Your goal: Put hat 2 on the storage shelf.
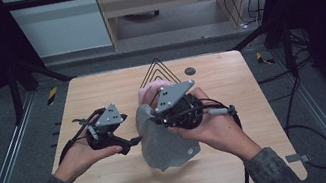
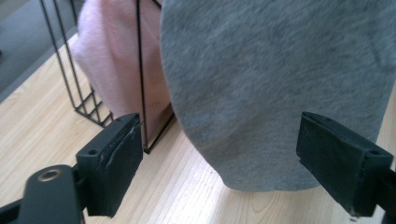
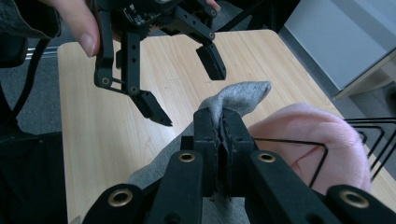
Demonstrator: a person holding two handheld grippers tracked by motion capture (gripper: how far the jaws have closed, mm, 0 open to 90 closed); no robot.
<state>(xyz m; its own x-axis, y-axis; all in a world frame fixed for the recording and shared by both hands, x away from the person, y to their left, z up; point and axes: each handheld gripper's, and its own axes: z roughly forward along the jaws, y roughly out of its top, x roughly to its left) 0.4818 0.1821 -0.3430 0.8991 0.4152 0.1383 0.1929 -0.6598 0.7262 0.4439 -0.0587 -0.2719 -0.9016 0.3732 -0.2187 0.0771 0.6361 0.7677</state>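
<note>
Right gripper (image 3: 223, 128): 2 black jaws pressed together on a fold of the grey cloth (image 3: 236, 95), which bunches up above the jaw tips in the right gripper view. In the high view this gripper (image 1: 158, 117) sits near the table's middle in the person's right hand (image 1: 213, 131), a grey three-cornered plate on top, a cable trailing off its right side.

Left gripper (image 2: 219, 154): jaws spread wide, nothing between the pads, the lower rounded edge of the grey cloth (image 2: 280, 93) hanging just beyond them. In the high view it (image 1: 135, 140) is held in the left hand (image 1: 81, 159), its jaw tip just beside the left edge of the cloth; contact cannot be told. In the right gripper view the same gripper (image 3: 189, 88) appears farther off, jaws apart, above the table.

Grey cloth (image 1: 162, 142): 1 piece, lifted at its upper part by the right gripper, the rest draping down to the wooden table (image 1: 100, 92).

Pink cloth (image 1: 155, 88): 1 soft piece, just behind the grey cloth, lodged in a black wire rack (image 1: 159, 66); thin wires cross its surface in both gripper views (image 3: 308, 140) (image 2: 116, 56).

Small dark round disc (image 1: 190, 71): on the table's far part, right of the rack.

Beyond the table: grey floor, cables, light wooden furniture.
</note>
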